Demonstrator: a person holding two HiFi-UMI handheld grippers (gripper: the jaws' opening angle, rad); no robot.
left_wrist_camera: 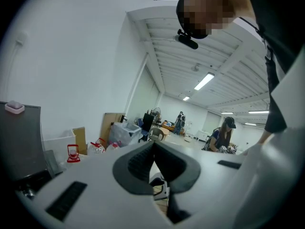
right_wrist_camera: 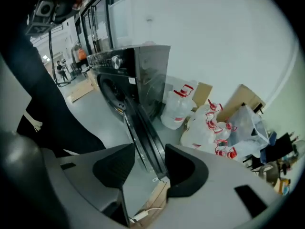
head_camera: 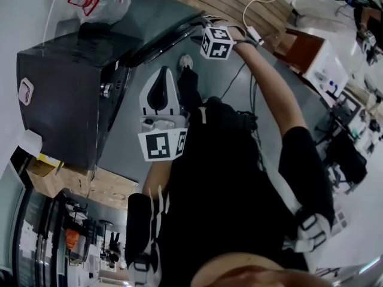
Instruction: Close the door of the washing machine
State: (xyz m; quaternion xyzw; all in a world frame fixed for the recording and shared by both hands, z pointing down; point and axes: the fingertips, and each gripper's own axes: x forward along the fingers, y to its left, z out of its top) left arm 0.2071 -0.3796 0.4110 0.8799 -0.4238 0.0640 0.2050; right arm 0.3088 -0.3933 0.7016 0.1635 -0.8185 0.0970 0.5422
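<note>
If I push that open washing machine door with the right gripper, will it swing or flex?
The door looks like a rigid, glossy panel hinged to the washing machine, so it should probably swing rather than bend. Its thin edge lies between the parted jaws of the right gripper; that smooth finish might let a push slip.

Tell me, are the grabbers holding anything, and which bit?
Nothing is gripped. The right gripper is open, with the edge of the door between its jaws; the left gripper is shut and empty.
</note>
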